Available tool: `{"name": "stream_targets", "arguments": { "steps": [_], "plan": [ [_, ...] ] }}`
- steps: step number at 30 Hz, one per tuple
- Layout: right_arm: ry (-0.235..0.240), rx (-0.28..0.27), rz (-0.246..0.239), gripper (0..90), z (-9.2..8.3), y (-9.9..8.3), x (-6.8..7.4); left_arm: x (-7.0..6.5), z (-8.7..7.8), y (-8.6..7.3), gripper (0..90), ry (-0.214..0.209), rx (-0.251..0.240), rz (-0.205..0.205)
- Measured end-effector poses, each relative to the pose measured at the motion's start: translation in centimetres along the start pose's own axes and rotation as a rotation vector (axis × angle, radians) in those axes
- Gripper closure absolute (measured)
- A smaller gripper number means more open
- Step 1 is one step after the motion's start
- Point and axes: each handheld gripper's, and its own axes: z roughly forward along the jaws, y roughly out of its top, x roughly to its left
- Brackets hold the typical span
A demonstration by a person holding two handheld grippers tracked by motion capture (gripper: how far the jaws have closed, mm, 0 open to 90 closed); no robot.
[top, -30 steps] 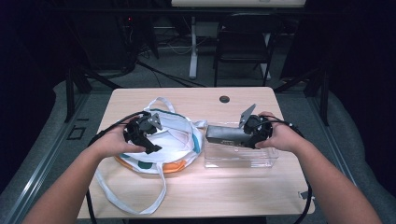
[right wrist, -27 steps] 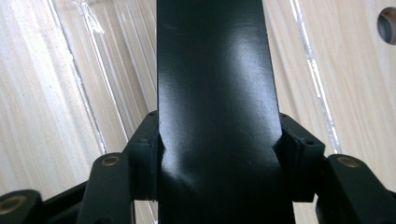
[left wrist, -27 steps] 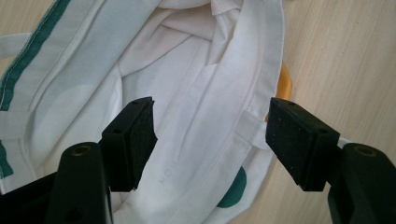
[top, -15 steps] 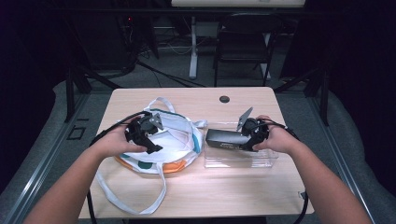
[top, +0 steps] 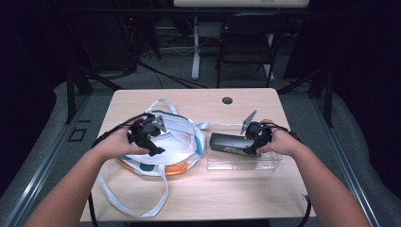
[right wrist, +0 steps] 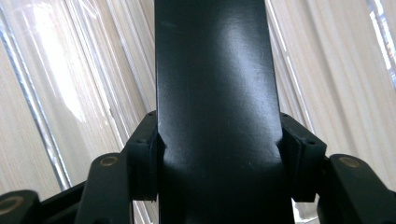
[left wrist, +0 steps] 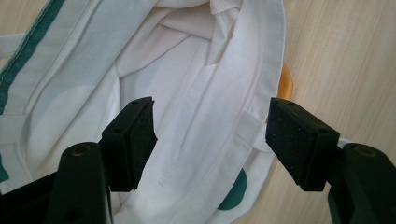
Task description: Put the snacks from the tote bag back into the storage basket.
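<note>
Right gripper (top: 248,144) clamps a long black box (top: 228,143); in the right gripper view both pads (right wrist: 148,154) press flat against the sides of the black box (right wrist: 215,93). Directly beneath this gripper sits a clear plastic tray (top: 265,163), its ribbed transparent wall (right wrist: 84,70) visible on either side of the box. Left gripper (top: 153,144) has its jaws spread wide, nothing pinched, poised over a white tote bag (top: 177,144). Between its pads (left wrist: 135,140) lies the bag's white fabric (left wrist: 196,102), with a teal patch (left wrist: 236,193) below and an orange edge (left wrist: 286,84) beside the far pad. Both grippers work over the wooden table (top: 198,198).
</note>
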Motion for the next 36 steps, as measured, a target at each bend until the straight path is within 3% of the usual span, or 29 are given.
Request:
{"name": "stream_targets", "arguments": {
  "steps": [3,4,9,16,25,32,34,36],
  "plan": [
    [-0.002,0.013,0.011,41.3,0.4,-0.1,0.1,-0.1,0.0,0.1,32.6,-0.001,0.005,0.002],
    [-0.003,0.042,-0.007,41.4,0.4,-0.1,0.0,-0.1,0.0,0.1,32.6,0.002,0.002,0.0],
    [-0.007,0.084,-0.013,41.8,1.2,-0.3,-0.1,0.0,-0.2,0.2,32.6,0.004,0.002,0.013],
    [-0.009,0.103,-0.008,41.6,1.7,-0.6,-0.5,-0.1,-0.1,0.1,32.6,0.005,0.005,0.004],
    [-0.041,0.065,0.028,34.9,1.5,-0.8,-0.5,-0.2,0.1,0.3,32.6,0.007,0.014,0.014],
    [-0.073,0.065,0.052,32.4,0.3,-0.6,-0.3,-0.2,0.0,0.2,32.6,0.011,0.018,0.019],
    [-0.081,0.038,0.074,31.9,0.0,-0.7,-0.1,-0.2,-0.1,0.2,32.6,0.011,0.018,0.018],
    [-0.096,0.053,0.062,31.5,-0.5,-0.8,-0.1,-0.3,-0.1,0.2,32.6,0.01,0.015,0.019]
  ]
}}
